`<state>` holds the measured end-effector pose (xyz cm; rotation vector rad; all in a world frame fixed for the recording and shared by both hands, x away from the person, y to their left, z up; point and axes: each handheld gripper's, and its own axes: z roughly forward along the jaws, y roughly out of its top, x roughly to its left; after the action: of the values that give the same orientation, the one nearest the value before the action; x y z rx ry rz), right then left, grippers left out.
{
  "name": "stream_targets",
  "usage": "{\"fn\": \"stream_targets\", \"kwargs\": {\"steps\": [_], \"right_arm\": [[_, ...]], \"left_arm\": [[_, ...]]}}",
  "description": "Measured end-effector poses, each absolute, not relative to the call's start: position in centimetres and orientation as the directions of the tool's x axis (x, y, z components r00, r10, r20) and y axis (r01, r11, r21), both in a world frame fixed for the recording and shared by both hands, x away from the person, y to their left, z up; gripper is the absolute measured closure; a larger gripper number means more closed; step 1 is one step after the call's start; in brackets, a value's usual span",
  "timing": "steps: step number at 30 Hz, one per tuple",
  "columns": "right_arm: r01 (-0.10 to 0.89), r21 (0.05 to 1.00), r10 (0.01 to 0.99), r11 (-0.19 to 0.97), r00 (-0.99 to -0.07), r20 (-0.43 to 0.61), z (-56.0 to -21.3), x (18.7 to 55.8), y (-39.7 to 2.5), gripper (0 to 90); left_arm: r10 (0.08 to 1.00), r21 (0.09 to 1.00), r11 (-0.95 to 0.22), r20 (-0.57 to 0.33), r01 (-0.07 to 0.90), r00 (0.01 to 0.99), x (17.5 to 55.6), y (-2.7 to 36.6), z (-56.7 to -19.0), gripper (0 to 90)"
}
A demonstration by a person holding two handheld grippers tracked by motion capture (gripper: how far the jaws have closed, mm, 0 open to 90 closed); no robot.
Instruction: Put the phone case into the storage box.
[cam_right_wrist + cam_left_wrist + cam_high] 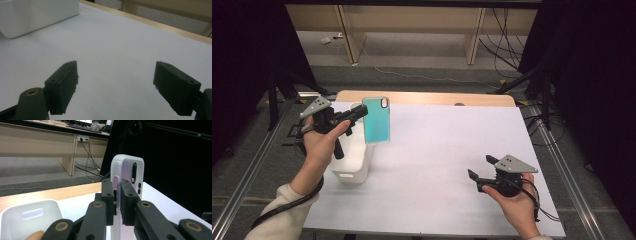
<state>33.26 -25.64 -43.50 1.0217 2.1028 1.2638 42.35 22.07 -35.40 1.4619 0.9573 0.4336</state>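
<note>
Nearest the person, the right gripper point(478, 180) rests low over the near right part of the white table point(447, 150), its jaws spread wide with nothing between them; in the right gripper view the two black pads point(62, 85) stand well apart over bare tabletop. Farther in and to the left, the left gripper point(357, 114) is raised above the table near its left edge, its jaws closed on a teal phone case point(376, 120). The case hangs upright, its long axis running top to bottom, with the camera cutout at the upper end and the teal back facing the person. The left gripper view shows the grip edge-on: the pads point(127, 202) pinch the thin side of the case point(127, 170) about midway along its length, so most of it stands above the jaws. Just below and slightly nearer than the case sits a white bin point(354, 160), open at the top, against the table's left edge. The relation that matters is that the case hangs just to the right of the bin's mouth, lower end pointing down, so I judge a short move left and down would bring it in. The left hand is far nearer than the right.
</note>
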Motion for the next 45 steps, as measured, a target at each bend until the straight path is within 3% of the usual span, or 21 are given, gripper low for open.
{"fn": "stream_targets", "kwargs": {"steps": [45], "right_arm": [[0.345, 0.890, 0.796, 0.299, -0.605, -0.033, -43.6, 33.3, -25.5, 21.7]], "left_arm": [[0.800, 0.950, 0.135, -0.272, 0.280, 0.535, 43.6, 24.6, -35.3, 82.6]]}}
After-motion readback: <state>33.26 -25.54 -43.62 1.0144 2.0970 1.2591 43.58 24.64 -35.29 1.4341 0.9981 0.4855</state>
